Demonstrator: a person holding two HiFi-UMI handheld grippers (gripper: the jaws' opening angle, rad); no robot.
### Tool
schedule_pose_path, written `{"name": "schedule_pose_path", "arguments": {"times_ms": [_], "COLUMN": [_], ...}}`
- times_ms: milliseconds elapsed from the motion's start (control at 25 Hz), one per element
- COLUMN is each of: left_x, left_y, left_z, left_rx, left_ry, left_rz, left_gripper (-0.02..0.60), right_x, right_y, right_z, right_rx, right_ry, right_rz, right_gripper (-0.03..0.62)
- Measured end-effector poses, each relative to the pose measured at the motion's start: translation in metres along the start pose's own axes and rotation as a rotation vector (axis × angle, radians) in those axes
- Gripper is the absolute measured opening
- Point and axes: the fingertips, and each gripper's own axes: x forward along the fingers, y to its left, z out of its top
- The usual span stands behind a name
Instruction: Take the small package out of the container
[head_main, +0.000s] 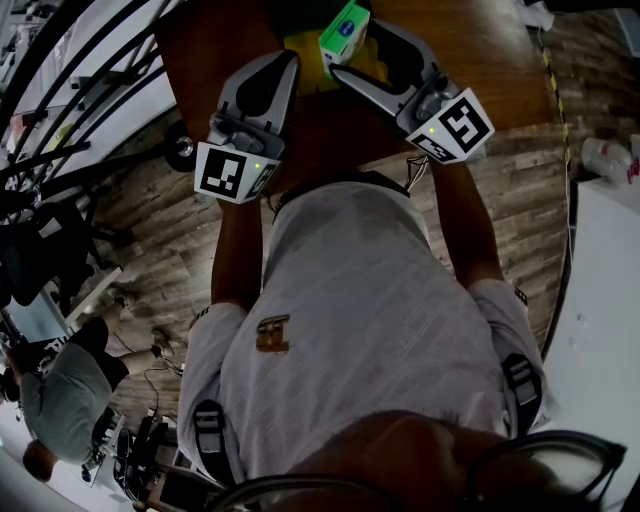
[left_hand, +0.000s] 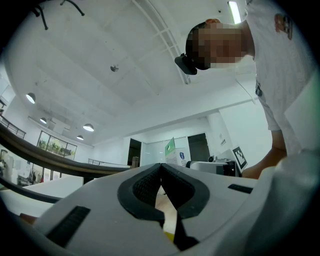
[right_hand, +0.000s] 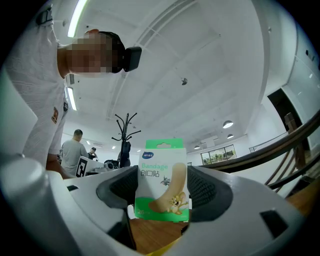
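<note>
The right gripper (right_hand: 162, 189) has its jaws clamped on the small package (right_hand: 161, 162) near the yellow container (head_main: 300, 45). The left gripper (left_hand: 161, 170) has its jaws shut, empty. That light flat box could twist loose and drop.

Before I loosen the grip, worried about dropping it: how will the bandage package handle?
The bandage package looks like a thin flat carton, so it is probably light and crushable. It stands upright in the right claw, so it may tip or slip once loosened.

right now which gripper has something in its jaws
The right gripper, shut on the green bandage package; the left gripper is shut on nothing.
</note>
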Motion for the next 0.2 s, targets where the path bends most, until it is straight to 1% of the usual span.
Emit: {"name": "schedule_pose_path", "arguments": {"times_ms": [200], "left_x": [0.0003], "left_y": [-0.0037], "left_z": [0.0019], "left_rx": [0.001], "left_ry": [-0.002], "left_rz": [-0.001], "left_gripper": [0.018], "right_x": [-0.0033], "right_y": [0.0013], "right_z": [0.0023], "right_rx": [-0.001], "right_ry": [-0.001], "right_rz": [0.0], "right_gripper": [0.298]}}
